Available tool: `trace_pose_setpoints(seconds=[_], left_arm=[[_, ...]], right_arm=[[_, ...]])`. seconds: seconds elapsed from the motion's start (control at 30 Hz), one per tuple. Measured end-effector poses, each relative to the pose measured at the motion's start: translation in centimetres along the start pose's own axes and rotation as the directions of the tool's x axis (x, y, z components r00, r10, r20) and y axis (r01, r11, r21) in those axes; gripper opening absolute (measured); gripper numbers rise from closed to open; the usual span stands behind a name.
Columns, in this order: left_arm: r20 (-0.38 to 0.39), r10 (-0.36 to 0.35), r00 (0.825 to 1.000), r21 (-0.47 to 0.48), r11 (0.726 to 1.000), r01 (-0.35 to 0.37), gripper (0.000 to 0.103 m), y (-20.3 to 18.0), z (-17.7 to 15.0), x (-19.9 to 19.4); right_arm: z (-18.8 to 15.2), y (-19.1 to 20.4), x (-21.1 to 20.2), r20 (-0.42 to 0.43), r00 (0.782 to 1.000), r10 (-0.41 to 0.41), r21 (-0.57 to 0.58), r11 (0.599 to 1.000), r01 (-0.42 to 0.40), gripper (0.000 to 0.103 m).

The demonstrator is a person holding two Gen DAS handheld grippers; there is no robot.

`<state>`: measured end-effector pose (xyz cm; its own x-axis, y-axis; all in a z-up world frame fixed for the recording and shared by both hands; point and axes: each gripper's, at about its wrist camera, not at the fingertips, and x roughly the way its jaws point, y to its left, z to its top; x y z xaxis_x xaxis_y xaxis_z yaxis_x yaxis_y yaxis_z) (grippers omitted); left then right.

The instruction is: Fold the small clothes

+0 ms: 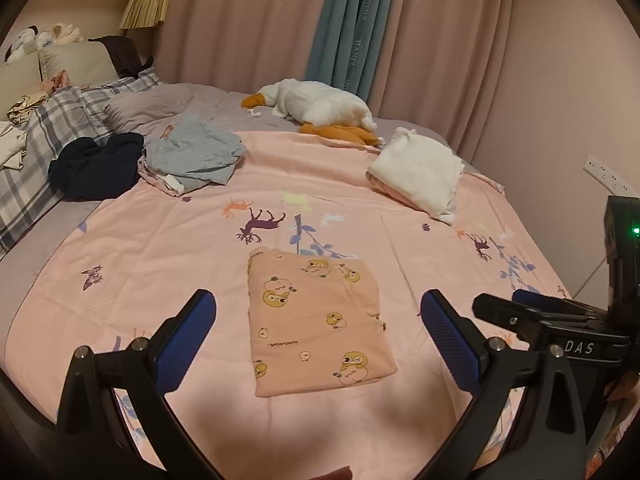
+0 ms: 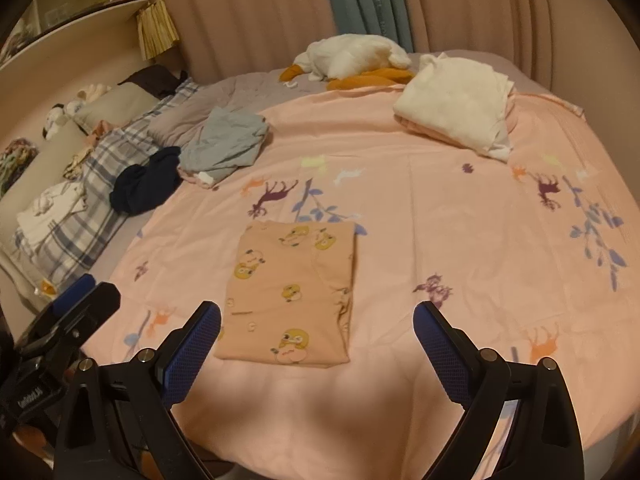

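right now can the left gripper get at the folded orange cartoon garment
Probably yes: the left gripper is open, empty, hovering right by the folded garment, nothing between them. The right gripper is off to the side, also open.

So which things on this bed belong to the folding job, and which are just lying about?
Job:
peach cartoon-print folded garment
folded white-and-pink stack
crumpled grey cotton garment
bunched navy garment
left claw, open
right claw, open

Lying about:
white plush goose
plaid pillow
teal curtain

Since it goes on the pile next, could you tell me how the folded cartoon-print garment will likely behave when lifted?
The folded garment looks thin and soft, so it would probably droop and unfold if pinched at one edge. It likely weighs little. Pushed across the bedspread, it may bunch.
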<state>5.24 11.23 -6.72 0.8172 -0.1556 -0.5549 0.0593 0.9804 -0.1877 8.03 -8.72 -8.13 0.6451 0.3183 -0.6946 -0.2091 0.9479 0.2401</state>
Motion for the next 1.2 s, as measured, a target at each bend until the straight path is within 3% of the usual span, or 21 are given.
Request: trace_pose_setpoints(seconds=[0.63,1.2], left_arm=[[-0.024,0.099,0.995,-0.013,0.995,-0.099,0.102,1.4,-0.1,0.5],[-0.044,0.110,0.993,-0.002,0.994,-0.110,0.102,1.3,-0.4,0.6]], right_arm=[[0.2,-1.3,-0.8,0.024,0.996,-0.088,0.027,0.996,0.087,0.098],[0.1,-1.7,-1.4,0.038,0.993,-0.107,0.043,0.993,0.106,0.098]])
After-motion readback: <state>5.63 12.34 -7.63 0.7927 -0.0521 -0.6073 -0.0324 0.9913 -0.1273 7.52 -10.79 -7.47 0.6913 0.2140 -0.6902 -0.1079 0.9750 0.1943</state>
